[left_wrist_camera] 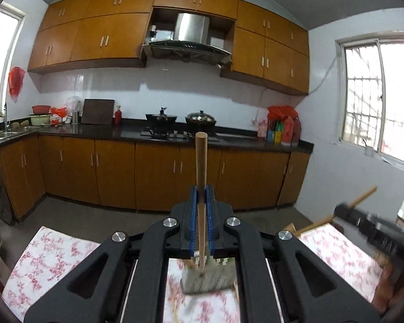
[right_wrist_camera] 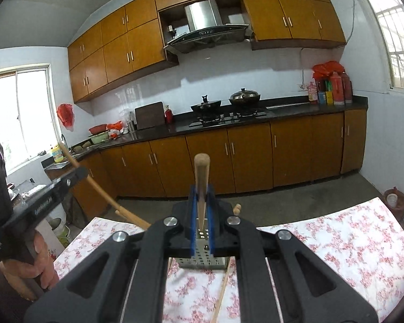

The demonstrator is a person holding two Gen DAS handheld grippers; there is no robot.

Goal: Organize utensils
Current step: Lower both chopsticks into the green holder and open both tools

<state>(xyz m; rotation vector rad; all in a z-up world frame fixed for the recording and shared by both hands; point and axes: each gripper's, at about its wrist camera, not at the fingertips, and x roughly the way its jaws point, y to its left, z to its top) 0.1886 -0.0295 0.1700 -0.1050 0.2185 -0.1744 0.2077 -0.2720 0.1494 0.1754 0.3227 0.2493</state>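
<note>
**Kitchen table: both grippers held wooden handles above the holder**

Floral cloth covered the table point(right_wrist_camera: 350, 242), with a perforated metal utensil holder point(right_wrist_camera: 202, 258) standing on it. Both tools were tilted up toward the cabinets. The left gripper point(left_wrist_camera: 201, 199) was closed on a wooden handle point(left_wrist_camera: 201, 156) directly above the holder. The right gripper point(right_wrist_camera: 201, 196) was likewise clamped on a wooden utensil handle point(right_wrist_camera: 201, 172) above the holder. Loose chopsticks point(right_wrist_camera: 223, 290) lay beside the holder.
</note>
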